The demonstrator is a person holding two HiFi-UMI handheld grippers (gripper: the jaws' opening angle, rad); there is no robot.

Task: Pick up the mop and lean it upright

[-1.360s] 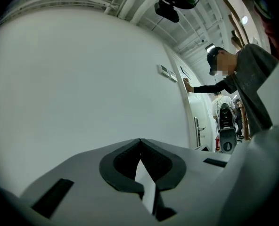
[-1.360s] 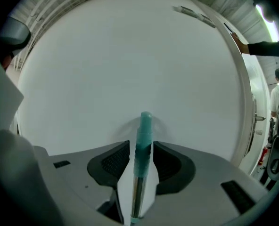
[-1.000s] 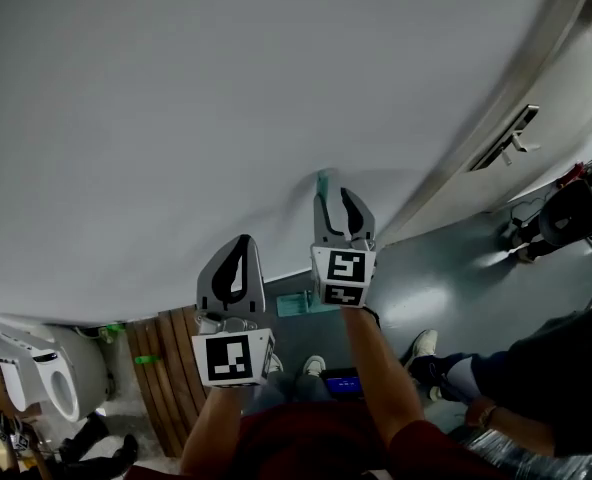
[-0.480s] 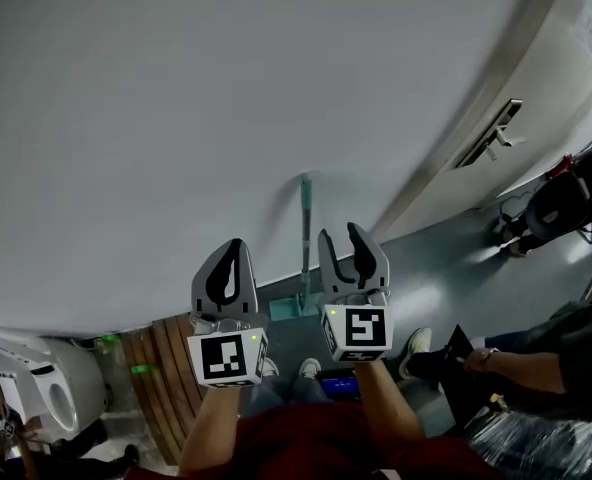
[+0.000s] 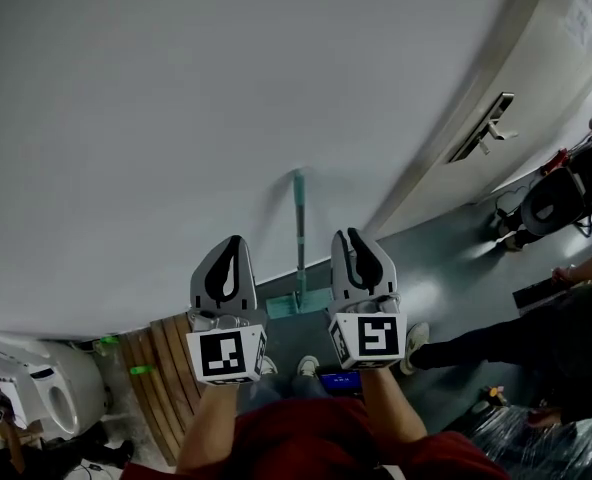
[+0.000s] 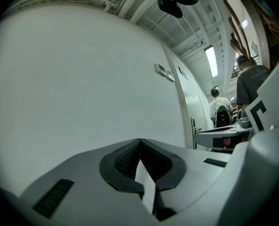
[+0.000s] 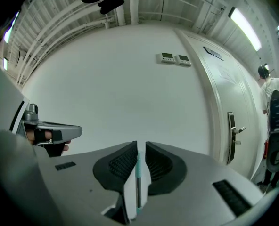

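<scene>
Now that the mop stands against the wall, back away gently: left gripper fingers closed, right gripper fingers closing on nothing.

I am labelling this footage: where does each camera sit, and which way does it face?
Head view: on the person's head, looking steeply down at the wall and mop; forearms, left claw and right claw show.
Left gripper view: on the left claw, facing wall and door; its shut jaws show.
Right gripper view: on the right claw, facing wall; its closing jaws show, nothing between, mop beyond the gap.
Shared: head and right gripper views show the mop.
</scene>
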